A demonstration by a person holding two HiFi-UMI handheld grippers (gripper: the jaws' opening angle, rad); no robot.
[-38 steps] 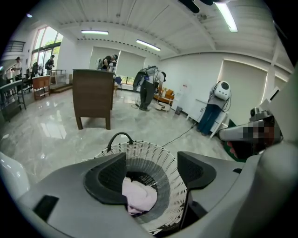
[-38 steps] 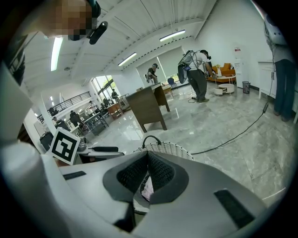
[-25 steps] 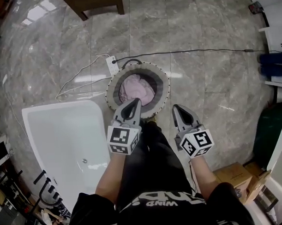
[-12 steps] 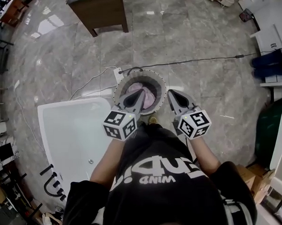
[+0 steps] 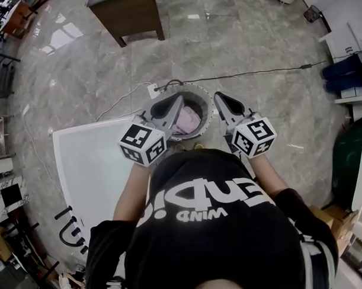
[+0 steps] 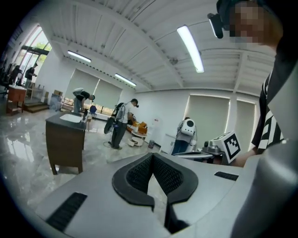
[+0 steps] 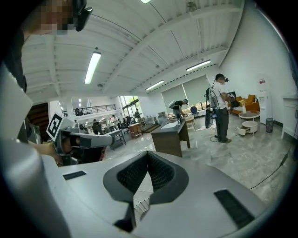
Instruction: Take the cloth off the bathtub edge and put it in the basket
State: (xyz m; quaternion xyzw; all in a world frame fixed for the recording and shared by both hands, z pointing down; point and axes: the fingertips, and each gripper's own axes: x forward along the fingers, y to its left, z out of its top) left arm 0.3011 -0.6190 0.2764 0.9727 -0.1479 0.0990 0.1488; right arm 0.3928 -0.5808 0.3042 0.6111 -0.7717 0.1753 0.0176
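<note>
Open floor (image 5: 277, 111) lies right of the basket (image 5: 194, 89); bathtub (image 5: 90, 168) flanks its left, cabinet (image 5: 126, 12) stands beyond.

A person is wearing a black short-sleeved T-shirt (image 5: 214, 246) carrying large white lettering (image 5: 201, 199), with white stripes (image 5: 318, 263) edging the side. The left hand-held gripper (image 5: 179, 99) and right hand-held gripper (image 5: 216, 96) are showing pale grey shells, dark ribbed pads (image 6: 138, 173) and cubes (image 5: 142, 145) bearing black-and-white square markers.

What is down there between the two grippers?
The round basket, with the pink cloth lying inside it, sits on the floor between the left gripper and the right gripper. The head view shows it.
</note>
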